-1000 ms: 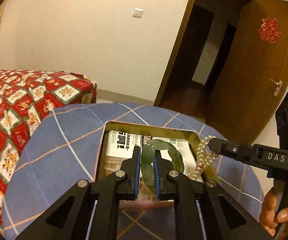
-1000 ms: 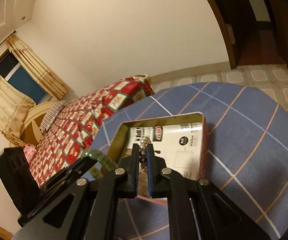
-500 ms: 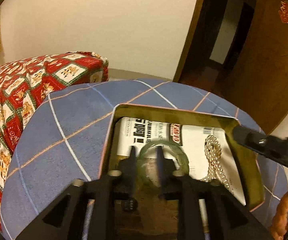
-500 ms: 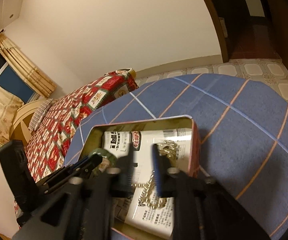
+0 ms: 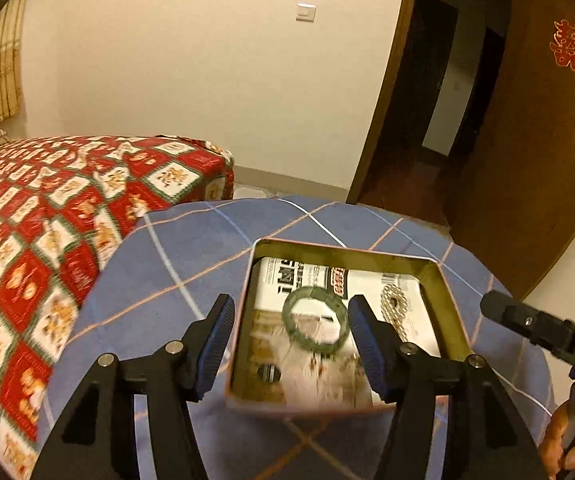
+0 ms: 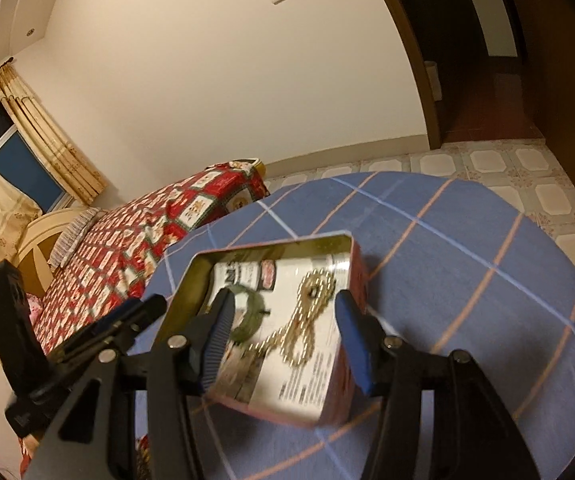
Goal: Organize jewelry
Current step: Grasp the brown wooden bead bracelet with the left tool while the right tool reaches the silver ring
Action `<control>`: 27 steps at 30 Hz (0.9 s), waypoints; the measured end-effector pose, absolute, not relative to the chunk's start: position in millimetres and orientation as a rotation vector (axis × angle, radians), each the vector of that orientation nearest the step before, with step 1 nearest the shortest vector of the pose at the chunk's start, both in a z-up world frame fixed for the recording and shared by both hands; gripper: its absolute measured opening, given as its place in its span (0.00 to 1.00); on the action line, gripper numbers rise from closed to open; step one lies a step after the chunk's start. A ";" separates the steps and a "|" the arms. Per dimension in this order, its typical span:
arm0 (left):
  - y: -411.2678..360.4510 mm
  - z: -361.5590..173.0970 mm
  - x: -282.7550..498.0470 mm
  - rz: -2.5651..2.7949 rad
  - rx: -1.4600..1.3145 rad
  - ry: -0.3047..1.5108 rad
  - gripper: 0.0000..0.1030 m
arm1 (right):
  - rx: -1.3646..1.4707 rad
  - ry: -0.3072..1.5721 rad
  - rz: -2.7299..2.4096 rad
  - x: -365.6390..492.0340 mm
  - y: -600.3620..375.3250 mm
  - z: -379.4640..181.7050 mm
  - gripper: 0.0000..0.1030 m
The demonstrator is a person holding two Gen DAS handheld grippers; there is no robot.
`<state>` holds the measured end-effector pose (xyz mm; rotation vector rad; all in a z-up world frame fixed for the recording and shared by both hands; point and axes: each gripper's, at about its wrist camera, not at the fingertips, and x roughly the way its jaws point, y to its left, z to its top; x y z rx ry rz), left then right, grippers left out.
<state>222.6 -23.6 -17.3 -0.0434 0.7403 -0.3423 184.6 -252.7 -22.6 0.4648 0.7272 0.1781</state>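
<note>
A green jade bangle [image 5: 314, 322] lies flat on printed paper inside an open metal tin [image 5: 449, 312], with a pearl necklace [image 5: 397, 312] coiled to its right. My left gripper [image 5: 291, 344] hovers above the tin, its jaws opening, with nothing pressed between the pads. In the right wrist view the pearl necklace [image 6: 305, 326] and the bangle [image 6: 249, 312] rest in the tin [image 6: 357, 268]. My right gripper [image 6: 283, 332] hangs over them, jaws opening, and holds nothing. The right gripper's finger [image 5: 527, 324] shows at the right edge of the left wrist view.
The tin sits on a round table with a blue checked cloth [image 5: 175, 276]. A bed with a red patterned cover [image 5: 47, 208] stands to the left. An open brown door [image 5: 543, 128] and a dark doorway are at the back right. A hand [image 5: 567, 448] grips the right tool.
Both grippers have let go and spread wide. The bangle dropped from the left jaws and the pearls from the right jaws into the tin. Both tools have pulled back a little.
</note>
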 end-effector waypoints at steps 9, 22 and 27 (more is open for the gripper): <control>11.8 -7.8 152.4 -0.326 -0.076 0.700 0.58 | 0.445 0.758 0.204 123.1 -233.7 -25.5 0.53; 78.9 -40.7 89.4 -0.208 -0.123 0.743 0.58 | 0.400 0.929 0.338 95.1 -170.8 -60.2 0.48; 96.0 -50.8 78.0 -0.192 -0.113 0.760 0.58 | 0.365 0.991 0.357 96.1 -150.6 -71.8 0.48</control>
